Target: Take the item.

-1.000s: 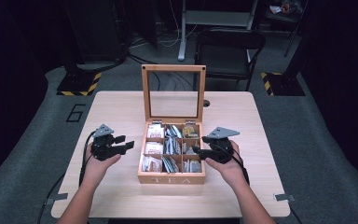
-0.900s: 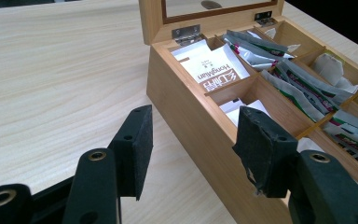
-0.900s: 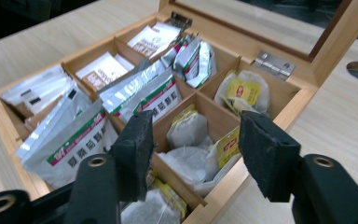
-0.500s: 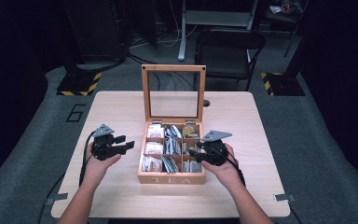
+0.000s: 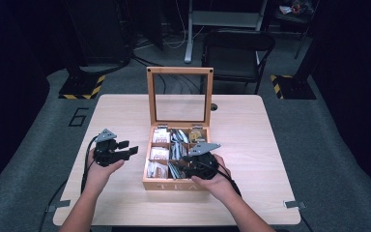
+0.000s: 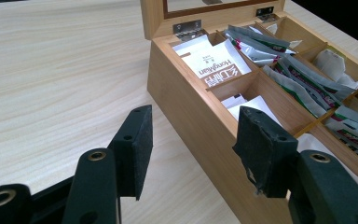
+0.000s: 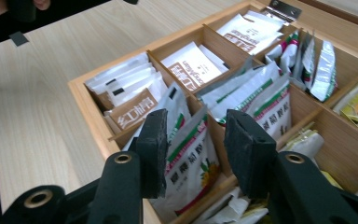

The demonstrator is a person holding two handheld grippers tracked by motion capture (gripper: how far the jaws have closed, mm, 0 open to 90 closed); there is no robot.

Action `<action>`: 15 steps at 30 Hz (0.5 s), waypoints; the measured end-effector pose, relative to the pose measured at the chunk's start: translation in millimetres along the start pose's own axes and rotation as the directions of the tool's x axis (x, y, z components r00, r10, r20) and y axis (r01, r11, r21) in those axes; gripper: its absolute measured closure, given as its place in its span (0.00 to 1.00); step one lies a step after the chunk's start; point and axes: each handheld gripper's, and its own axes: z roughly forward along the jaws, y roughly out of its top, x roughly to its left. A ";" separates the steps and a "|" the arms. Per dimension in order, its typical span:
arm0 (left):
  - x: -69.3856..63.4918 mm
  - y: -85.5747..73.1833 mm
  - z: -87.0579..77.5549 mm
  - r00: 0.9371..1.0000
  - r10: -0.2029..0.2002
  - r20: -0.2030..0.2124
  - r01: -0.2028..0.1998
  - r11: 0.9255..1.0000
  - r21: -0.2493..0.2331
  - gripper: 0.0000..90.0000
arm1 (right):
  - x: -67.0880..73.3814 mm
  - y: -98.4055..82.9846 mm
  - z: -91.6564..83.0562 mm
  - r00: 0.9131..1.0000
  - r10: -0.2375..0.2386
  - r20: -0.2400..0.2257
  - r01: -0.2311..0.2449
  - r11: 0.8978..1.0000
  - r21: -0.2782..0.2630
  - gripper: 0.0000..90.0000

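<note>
A wooden tea box stands mid-table with its glass lid upright, its compartments packed with sachets. My right gripper hangs over the front middle compartment. In the right gripper view its jaws have just been closing around an upright green-and-red striped sachet; the pads still stand a little apart from it. My left gripper is open beside the box's left wall with nothing between its fingers. White sachets fill the compartment nearest it.
The box sits on a light wooden table. A black chair stands behind the table's far edge. Bare tabletop lies left of the box and to its right.
My right gripper has moved left over the front of the box and its jaws have narrowed around the striped sachet. The left gripper has stayed put.
</note>
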 end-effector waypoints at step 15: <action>0.4 1.1 3.7 1.000 -0.003 0.008 0.003 1.000 0.000 0.51 | 0.8 -7.1 2.4 1.000 -0.008 0.024 0.007 0.999 0.040 0.74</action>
